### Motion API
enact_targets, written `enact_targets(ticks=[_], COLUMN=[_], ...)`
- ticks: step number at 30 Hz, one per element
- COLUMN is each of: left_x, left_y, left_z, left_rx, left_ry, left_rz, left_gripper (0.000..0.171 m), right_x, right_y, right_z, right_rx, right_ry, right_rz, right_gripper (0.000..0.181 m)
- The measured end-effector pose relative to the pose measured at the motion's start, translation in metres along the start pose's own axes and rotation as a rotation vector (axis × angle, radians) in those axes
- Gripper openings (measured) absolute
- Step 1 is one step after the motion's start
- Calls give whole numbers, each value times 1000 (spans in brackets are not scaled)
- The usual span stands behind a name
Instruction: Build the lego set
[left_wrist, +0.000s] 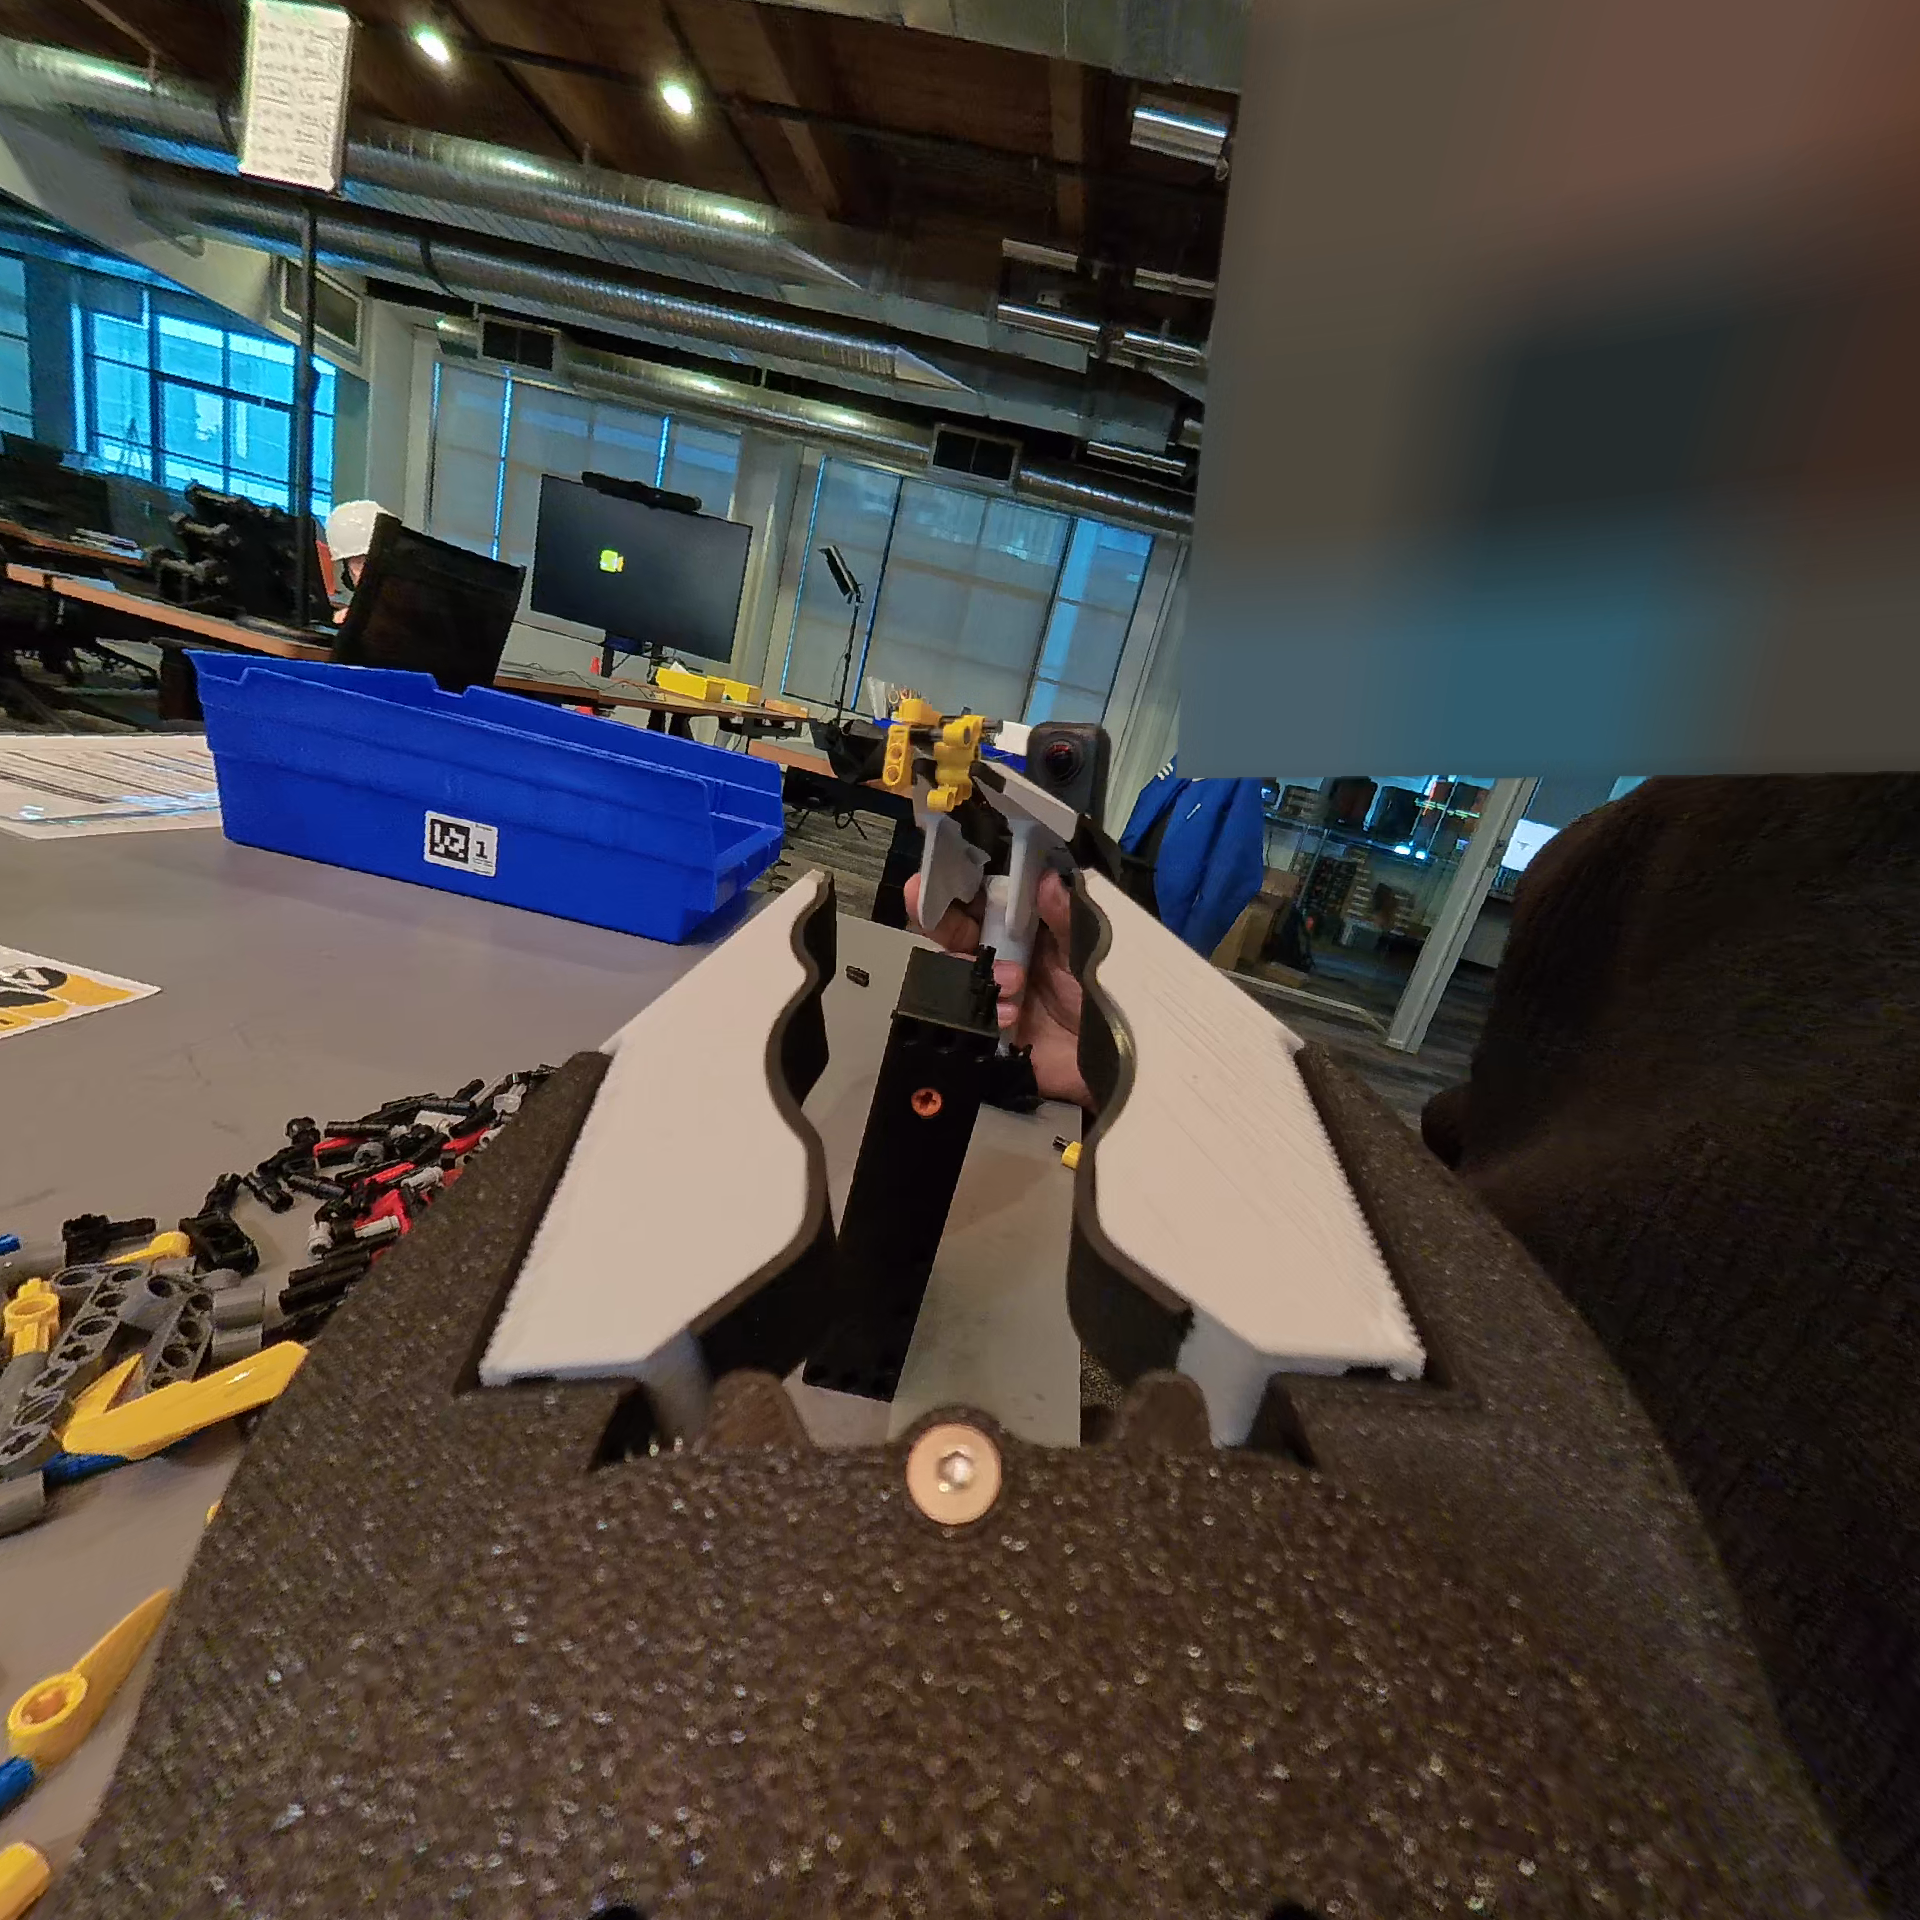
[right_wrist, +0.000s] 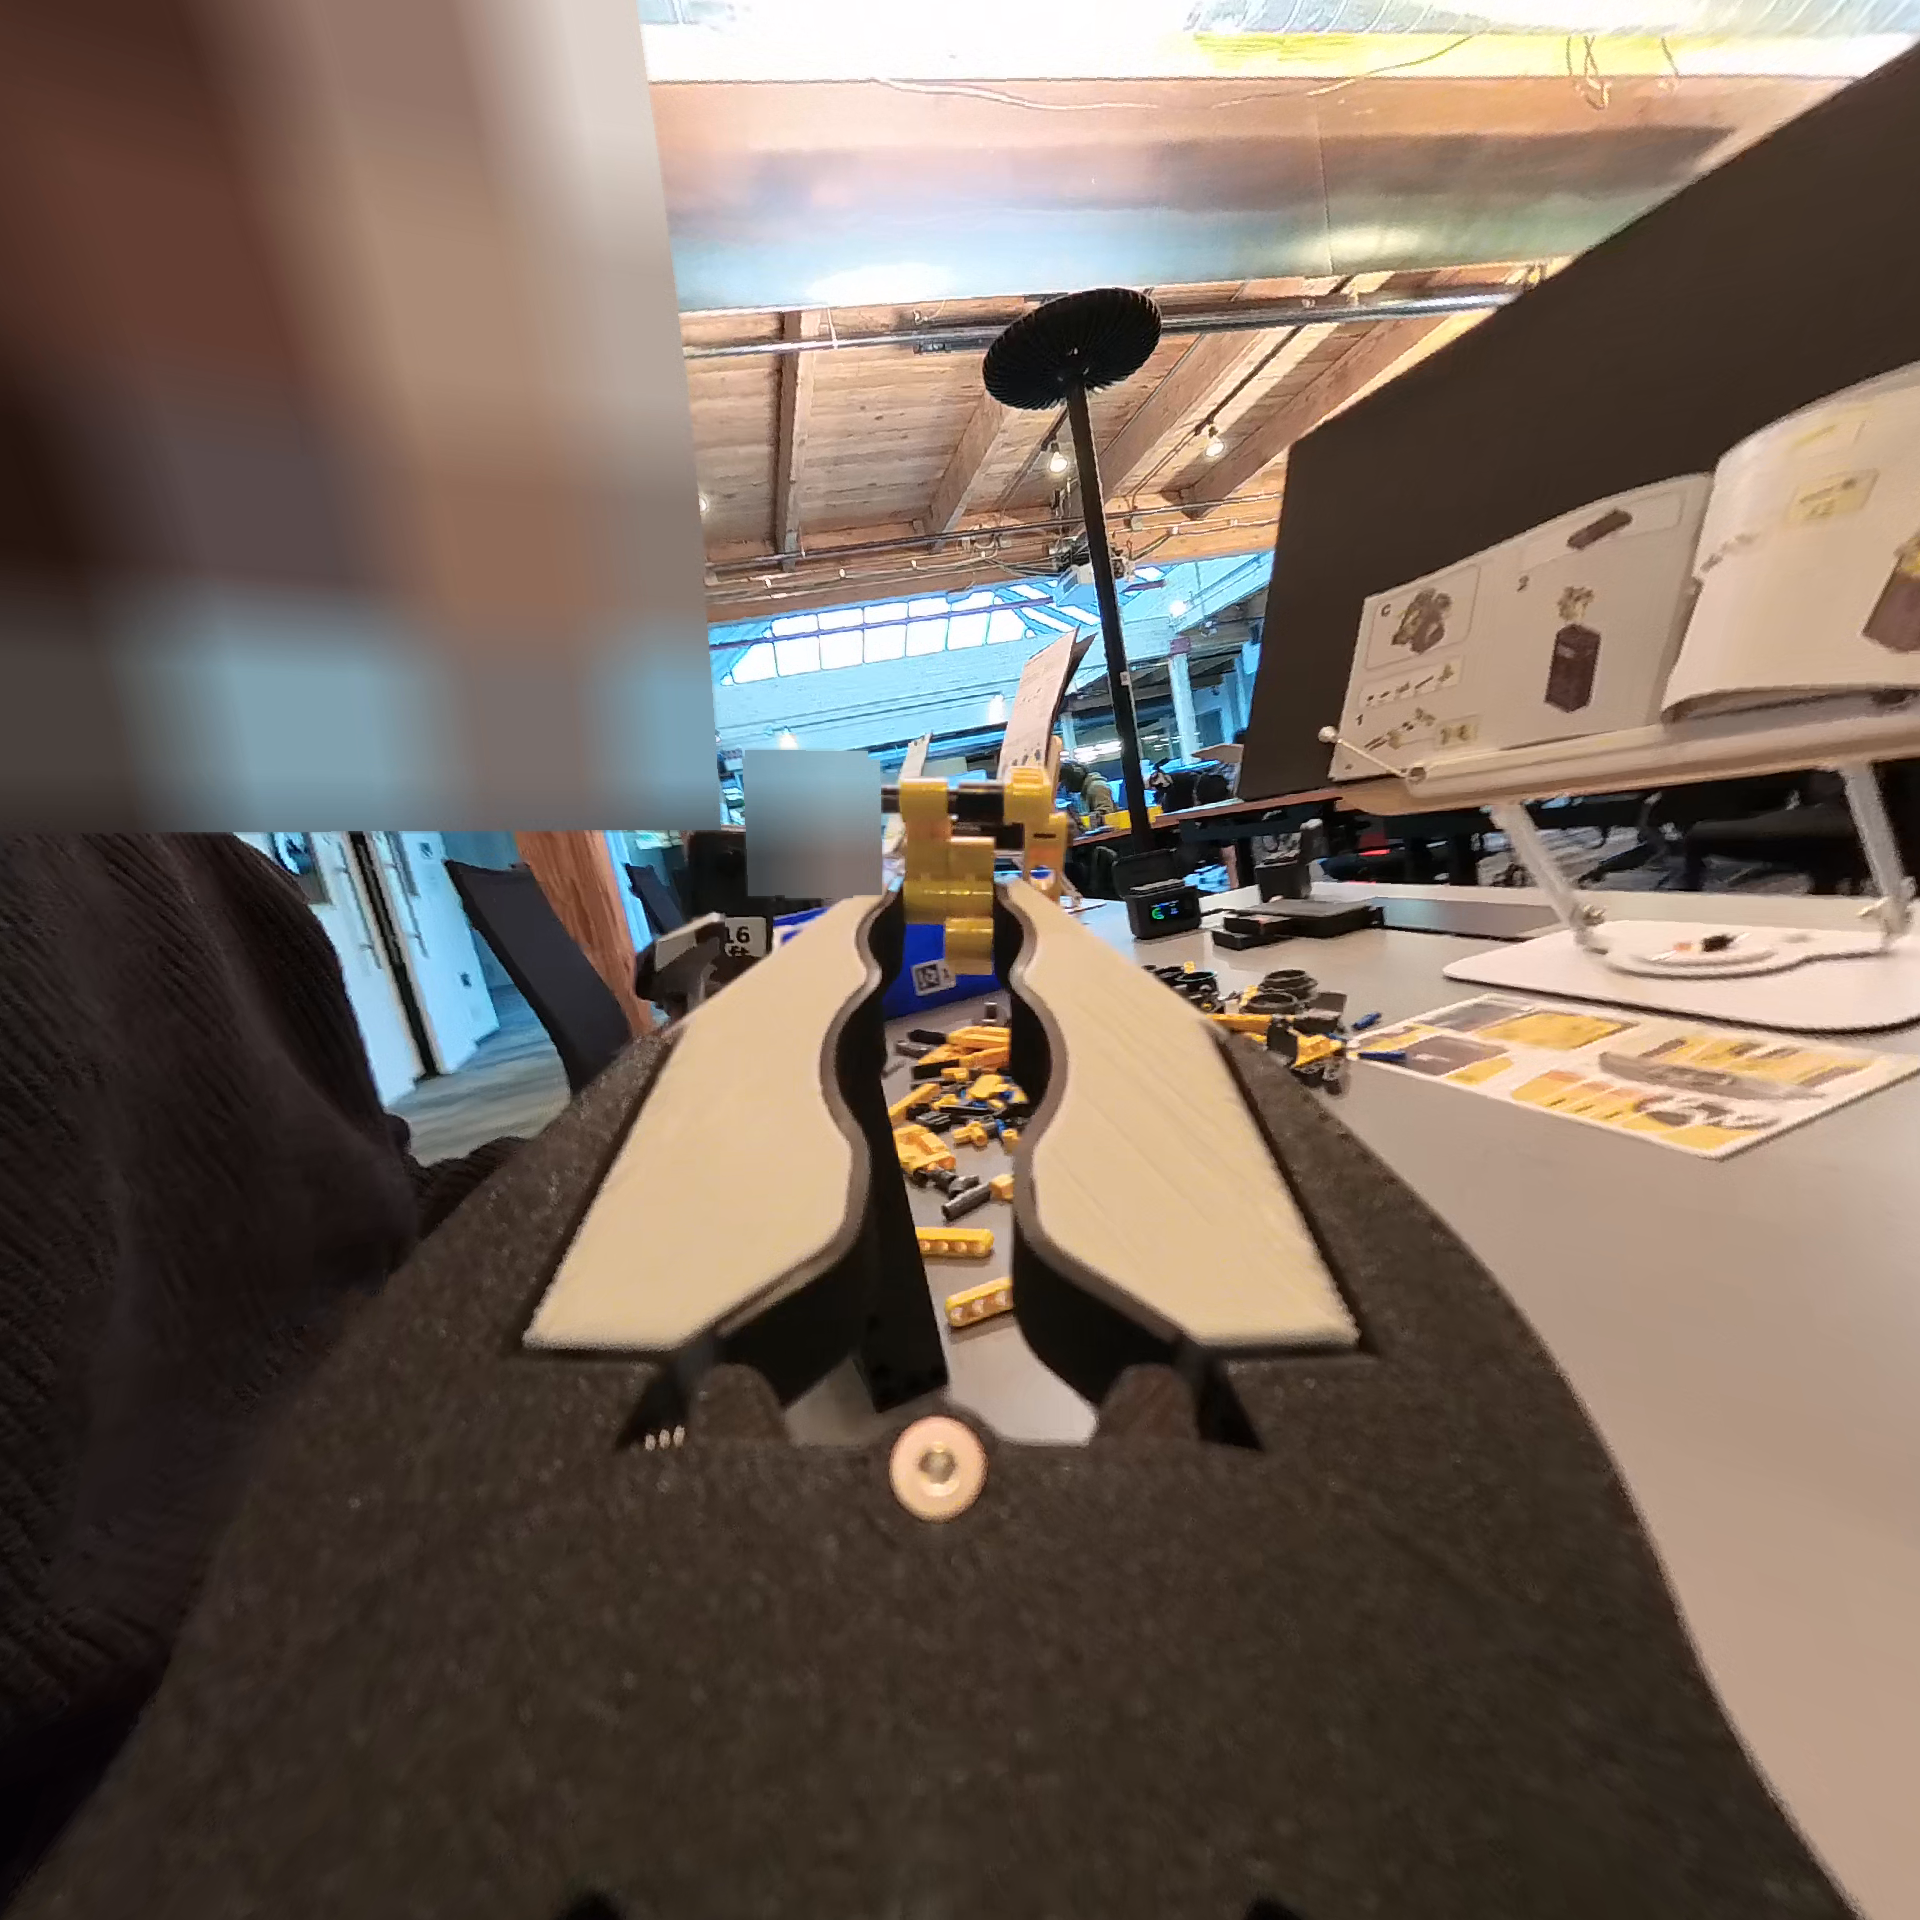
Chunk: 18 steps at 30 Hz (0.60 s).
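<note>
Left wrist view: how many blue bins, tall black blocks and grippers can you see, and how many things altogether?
Blue bin: 1
Tall black block: 1
Grippers: 2, the left gripper, jaws open, and the right gripper, jaws shut on a yellow brick assembly
Total: 4

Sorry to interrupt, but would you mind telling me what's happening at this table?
A person holds a two-finger tool in each hand above a grey table strewn with loose building pieces. The right tool is shut on a yellow-and-black assembly. The left tool is open, with a black block between its fingers.
</note>
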<state>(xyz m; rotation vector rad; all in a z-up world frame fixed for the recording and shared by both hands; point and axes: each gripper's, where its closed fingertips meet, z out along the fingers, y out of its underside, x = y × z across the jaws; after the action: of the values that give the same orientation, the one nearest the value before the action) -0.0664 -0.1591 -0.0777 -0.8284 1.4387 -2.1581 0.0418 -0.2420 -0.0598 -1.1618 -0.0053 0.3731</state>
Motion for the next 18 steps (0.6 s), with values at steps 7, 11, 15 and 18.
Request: enact_targets(ticks=[7, 11, 15, 18], left_x=[15, 52, 89, 97], left_y=[-13, -15, -9, -8], left_z=[2, 16, 31, 40], left_rx=[35, -10, -15, 17], left_ry=[26, 154, 265, 234], left_rz=[25, -39, -148, -169], left_gripper=[44, 45, 45, 45], right_x=[-54, -101, -137, -142], right_y=[-15, -16, -14, -11], right_z=[25, 49, 61, 66], right_rx=[-17, -1, 70, 119], right_ry=[-89, -232, -375, -390], right_rz=[-33, 8, 138, 204], right_gripper=[16, 16, 15, 15])
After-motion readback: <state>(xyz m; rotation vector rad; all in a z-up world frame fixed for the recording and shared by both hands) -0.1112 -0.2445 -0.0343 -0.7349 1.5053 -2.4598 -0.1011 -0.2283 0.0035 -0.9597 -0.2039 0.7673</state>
